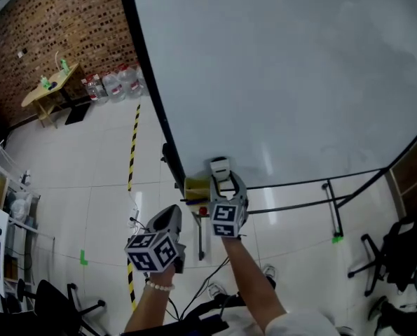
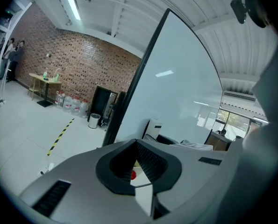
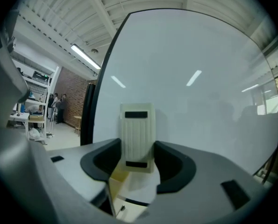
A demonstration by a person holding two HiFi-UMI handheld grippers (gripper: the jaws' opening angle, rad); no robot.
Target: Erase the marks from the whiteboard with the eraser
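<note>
Eraser held at the whiteboard's bottom left corner, no marks to be seen

The right gripper (image 3: 138, 149) is clamped on the sides of the pale ribbed eraser (image 3: 138, 135), which stands upright at the whiteboard (image 1: 278, 82), just above its bottom edge near the left corner; whether its felt touches the board I cannot tell. The left gripper (image 2: 136, 146) hangs back below the board's bottom edge, its jaws brought together with nothing between them. The board looks clean in every view, so the wiping seems nearly or wholly done. For a good stroke, keep the eraser's face flat on the board with even pressure, sweep in overlapping passes along the bottom edge, and avoid tilting it in the grip, or it may skip.
</note>
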